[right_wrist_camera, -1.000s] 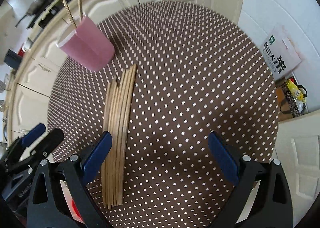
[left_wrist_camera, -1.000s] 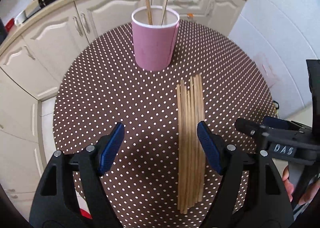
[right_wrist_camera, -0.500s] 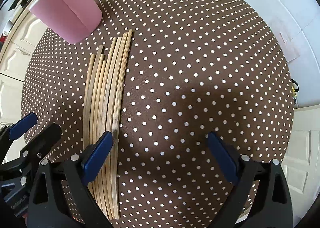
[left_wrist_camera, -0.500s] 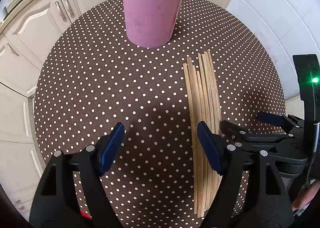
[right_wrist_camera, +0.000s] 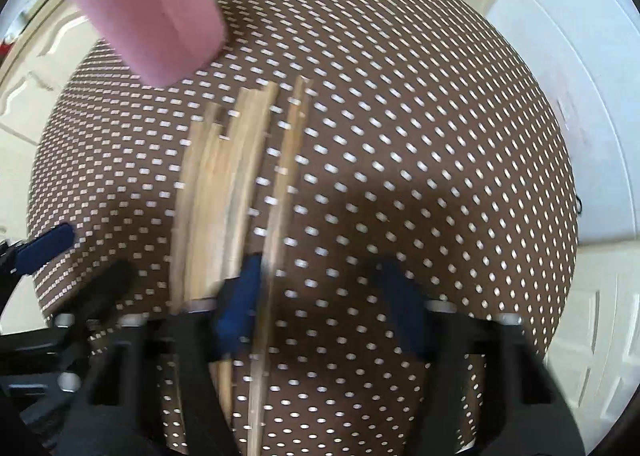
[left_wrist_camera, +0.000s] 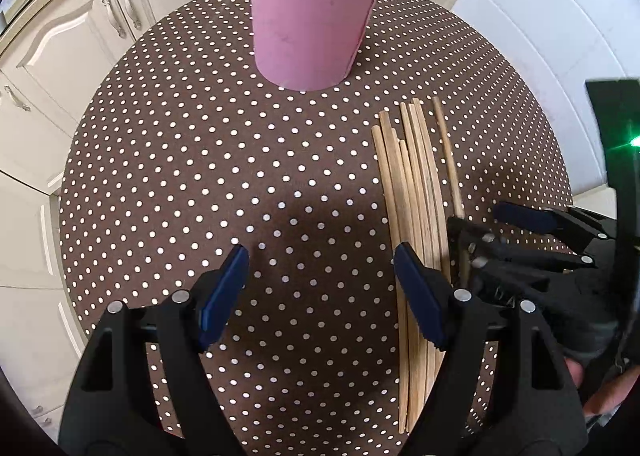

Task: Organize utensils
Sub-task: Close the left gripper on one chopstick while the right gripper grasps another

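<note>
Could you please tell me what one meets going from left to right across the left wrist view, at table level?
Cream cabinet doors → pink cup → bundle of wooden chopsticks → single chopstick set apart → right gripper.

We note a bundle of pale wooden chopsticks (left_wrist_camera: 414, 216) lying flat on the bench, side by side, tips toward a pink cup (left_wrist_camera: 316, 12). One chopstick (left_wrist_camera: 447, 160) lies slightly apart on the right of the bundle. The cup stands upright beyond them, with sticks inside at its rim.
</note>
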`<action>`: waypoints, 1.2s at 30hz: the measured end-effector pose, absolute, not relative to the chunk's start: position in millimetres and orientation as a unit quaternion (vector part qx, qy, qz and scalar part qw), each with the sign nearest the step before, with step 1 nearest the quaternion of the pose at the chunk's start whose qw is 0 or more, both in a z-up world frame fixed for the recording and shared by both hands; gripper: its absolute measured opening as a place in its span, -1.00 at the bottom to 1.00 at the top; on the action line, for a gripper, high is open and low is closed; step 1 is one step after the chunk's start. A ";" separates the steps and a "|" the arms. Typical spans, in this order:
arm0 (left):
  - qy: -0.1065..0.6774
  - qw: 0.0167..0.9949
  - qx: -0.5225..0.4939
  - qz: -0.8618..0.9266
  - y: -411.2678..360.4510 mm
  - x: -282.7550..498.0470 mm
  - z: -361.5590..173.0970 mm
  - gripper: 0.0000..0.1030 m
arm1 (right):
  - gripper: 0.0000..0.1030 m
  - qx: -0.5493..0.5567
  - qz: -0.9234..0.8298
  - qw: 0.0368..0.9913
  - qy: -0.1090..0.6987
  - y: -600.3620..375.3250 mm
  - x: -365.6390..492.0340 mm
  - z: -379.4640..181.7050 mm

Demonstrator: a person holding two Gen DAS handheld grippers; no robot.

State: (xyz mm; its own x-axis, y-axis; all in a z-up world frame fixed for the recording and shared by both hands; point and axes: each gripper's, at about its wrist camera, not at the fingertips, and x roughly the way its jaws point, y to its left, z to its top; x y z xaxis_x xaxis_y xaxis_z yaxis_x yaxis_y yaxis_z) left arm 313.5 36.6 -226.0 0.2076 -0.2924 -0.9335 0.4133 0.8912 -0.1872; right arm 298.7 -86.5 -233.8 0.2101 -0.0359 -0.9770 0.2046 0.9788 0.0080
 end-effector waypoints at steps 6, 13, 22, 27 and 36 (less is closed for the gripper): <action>0.593 0.770 0.057 -0.228 23.8 316.7 -237.3 0.45 | -0.90 0.100 -0.037 0.776 0.621 -89.6 305.7 -238.1; 0.591 0.776 0.062 -0.213 3.5 316.1 -246.4 0.49 | -0.89 0.166 -0.023 0.767 0.619 -120.1 302.1 -240.1; 0.593 0.780 0.079 -0.185 -4.6 326.0 -248.7 0.50 | -0.89 0.174 -0.009 0.767 0.617 -135.4 285.0 -244.7; 0.591 0.780 0.086 -0.186 -14.3 325.7 -249.4 0.50 | -0.89 0.178 0.000 0.767 0.617 -130.7 283.3 -235.6; 0.593 0.778 0.088 -0.189 -30.6 313.0 -251.9 0.51 | -0.89 0.178 0.010 0.765 0.619 -131.9 284.2 -234.4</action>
State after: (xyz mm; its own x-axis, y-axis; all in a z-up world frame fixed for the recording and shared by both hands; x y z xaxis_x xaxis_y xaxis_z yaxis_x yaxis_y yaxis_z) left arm 313.0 -30.6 -251.9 0.2261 -0.1895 -0.9555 0.3981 0.9132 -0.0869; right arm 284.2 -131.9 -234.4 0.2344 0.2356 -0.9432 0.2041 0.9366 0.2847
